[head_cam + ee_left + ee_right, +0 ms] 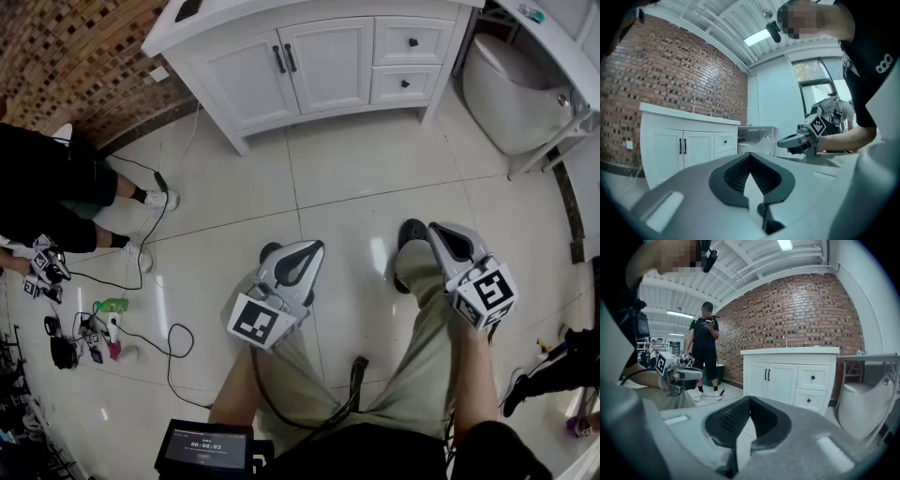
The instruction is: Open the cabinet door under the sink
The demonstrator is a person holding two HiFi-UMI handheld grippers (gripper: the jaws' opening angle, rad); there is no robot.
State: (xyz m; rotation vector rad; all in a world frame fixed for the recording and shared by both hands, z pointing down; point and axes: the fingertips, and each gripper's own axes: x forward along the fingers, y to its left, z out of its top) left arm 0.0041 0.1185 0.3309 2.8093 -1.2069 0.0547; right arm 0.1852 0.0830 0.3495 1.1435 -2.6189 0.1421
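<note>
Tiled floor [356, 178], white vanity cabinet [412, 66] against brick wall [75, 56], its double doors [314, 70] closed, left gripper [314, 247] and right gripper [437, 231] well short of it, both jaws shut, empty, toilet [511, 94] beside cabinet.

White cabinet doors [328, 66] — shut, black handles [291, 58]
</note>
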